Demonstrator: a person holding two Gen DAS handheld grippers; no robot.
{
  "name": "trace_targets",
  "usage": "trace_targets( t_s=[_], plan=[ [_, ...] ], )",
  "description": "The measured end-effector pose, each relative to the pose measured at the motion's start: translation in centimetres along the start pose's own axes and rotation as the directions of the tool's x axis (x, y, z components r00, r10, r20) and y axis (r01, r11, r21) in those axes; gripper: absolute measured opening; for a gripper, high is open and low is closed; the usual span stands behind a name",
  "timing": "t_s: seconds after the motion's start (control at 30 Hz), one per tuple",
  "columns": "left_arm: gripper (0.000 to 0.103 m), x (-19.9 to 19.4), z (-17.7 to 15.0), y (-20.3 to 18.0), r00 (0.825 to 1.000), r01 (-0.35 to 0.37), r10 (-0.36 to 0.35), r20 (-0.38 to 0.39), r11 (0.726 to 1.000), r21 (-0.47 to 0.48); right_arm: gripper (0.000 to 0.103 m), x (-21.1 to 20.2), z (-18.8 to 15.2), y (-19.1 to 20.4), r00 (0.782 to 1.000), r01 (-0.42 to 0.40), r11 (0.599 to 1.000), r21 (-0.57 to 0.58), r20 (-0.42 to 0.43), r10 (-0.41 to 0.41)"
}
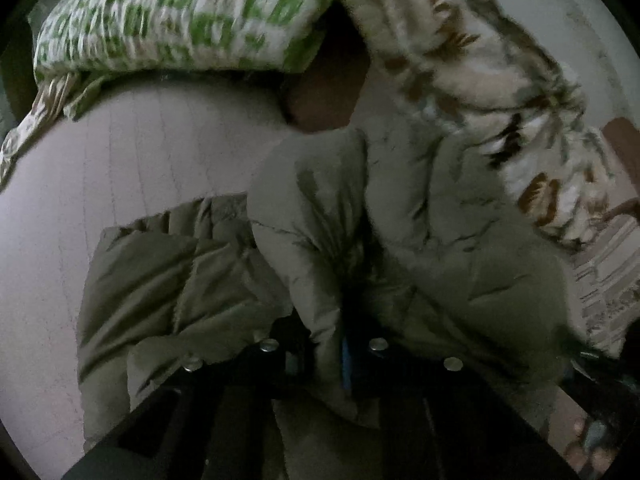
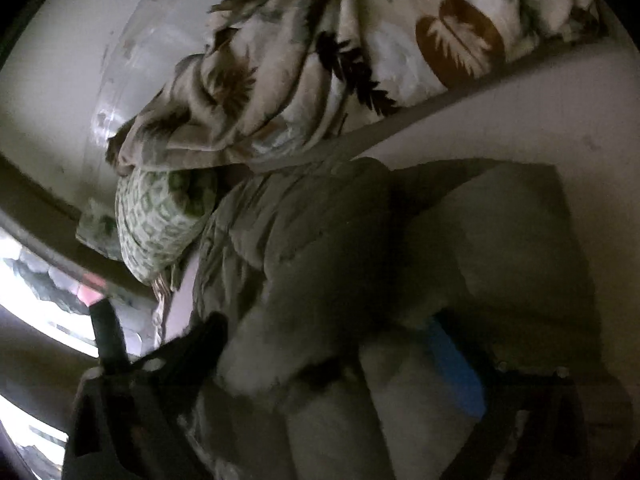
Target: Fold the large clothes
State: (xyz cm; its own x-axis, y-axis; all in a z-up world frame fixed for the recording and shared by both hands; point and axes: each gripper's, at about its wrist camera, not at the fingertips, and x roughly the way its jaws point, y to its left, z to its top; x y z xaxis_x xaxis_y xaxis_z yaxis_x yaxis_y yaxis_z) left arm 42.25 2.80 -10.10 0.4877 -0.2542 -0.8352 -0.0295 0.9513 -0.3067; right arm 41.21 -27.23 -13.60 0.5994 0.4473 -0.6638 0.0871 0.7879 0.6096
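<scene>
Left gripper [image 1: 344, 354]: the fingers are pressed together on a fold of the jacket [image 1: 400, 240], which bunches up directly over the fingertips and hides most of them. A strip of blue pad shows in the pinch.

Right gripper [image 2: 360, 360]: the fingers stand apart with a thick roll of jacket [image 2: 320, 260] lying between them. One blue pad [image 2: 456, 364] shows beside the fabric. Whether the pads press on the cloth cannot be told; the view is dark and blurred.

The jacket is olive-grey, puffy and quilted, with soft stitched panels. It lies crumpled on a pale, smooth bed [image 1: 140, 152].

Beyond it sits a pillow [image 1: 180, 12] in a green-and-white block print. A cream blanket [image 1: 480, 80] with brown leaf shapes is heaped beside it.
</scene>
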Motion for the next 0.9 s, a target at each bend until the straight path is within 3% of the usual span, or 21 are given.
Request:
trace_targets(
  t_s=[0.03, 0.1, 0.13, 0.23, 0.37, 0.47, 0.6, 0.67, 0.8, 0.9],
  plan=[
    [0.012, -0.9, 0.0, -0.3, 1.0, 0.014, -0.014, 0.02, 1.0, 0.007, 0.036, 0.2, 0.1, 0.2, 1.0, 0.01, 1.0, -0.007, -0.006, -0.01],
    [0.011, -3.7, -0.2, -1.1, 0.996, 0.047, -0.05, 0.068, 0.998, 0.041, 0.02, -0.3, -0.1, 1.0, 1.0, 0.031, 0.999, -0.026, 0.001, -0.031],
    [0.011, -4.9, -0.3, -1.5, 0.994, 0.059, -0.064, 0.087, 0.997, 0.058, 0.018, -1.2, -0.4, 1.7, 0.999, 0.033, 0.998, -0.059, 0.017, -0.032],
    [0.011, -10.0, -1.7, -2.6, 0.981, 0.094, -0.113, 0.156, 0.988, 0.123, 0.017, -4.6, -1.6, 3.7, 0.998, 0.034, 0.987, -0.158, 0.062, -0.025],
    [0.011, -14.6, -5.4, -2.2, 0.967, 0.147, -0.172, 0.187, 0.979, 0.14, 0.017, -9.0, -3.4, 4.5, 0.997, -0.002, 0.977, -0.214, 0.07, 0.017],
    [0.011, -13.9, -9.9, -0.8, 0.975, 0.151, -0.168, 0.144, 0.981, 0.121, 0.017, -10.7, -5.9, 3.2, 0.999, -0.017, 0.976, -0.218, 0.044, 0.028],
    [0.012, -7.5, -13.8, 0.3, 0.997, 0.078, -0.079, 0.007, 0.993, 0.089, 0.017, -7.5, -9.0, 0.7, 0.995, 0.085, 0.971, -0.223, -0.028, -0.094],
    [0.012, -6.1, -14.2, 0.6, 0.998, 0.067, -0.067, -0.004, 0.995, 0.078, 0.017, -4.8, -9.9, -0.8, 0.984, 0.143, 0.965, -0.218, -0.069, -0.162],
    [0.02, -8.0, -13.0, 0.5, 0.995, 0.09, -0.092, 0.037, 0.994, 0.061, 0.017, -2.5, -10.2, -1.9, 0.981, 0.172, 0.959, -0.223, -0.053, -0.188],
    [0.022, -11.1, -11.4, -0.1, 0.99, 0.053, -0.065, 0.123, 0.994, 0.097, 0.017, -2.6, -10.0, -0.8, 0.978, 0.19, 0.946, -0.264, -0.036, -0.207]
  ],
)
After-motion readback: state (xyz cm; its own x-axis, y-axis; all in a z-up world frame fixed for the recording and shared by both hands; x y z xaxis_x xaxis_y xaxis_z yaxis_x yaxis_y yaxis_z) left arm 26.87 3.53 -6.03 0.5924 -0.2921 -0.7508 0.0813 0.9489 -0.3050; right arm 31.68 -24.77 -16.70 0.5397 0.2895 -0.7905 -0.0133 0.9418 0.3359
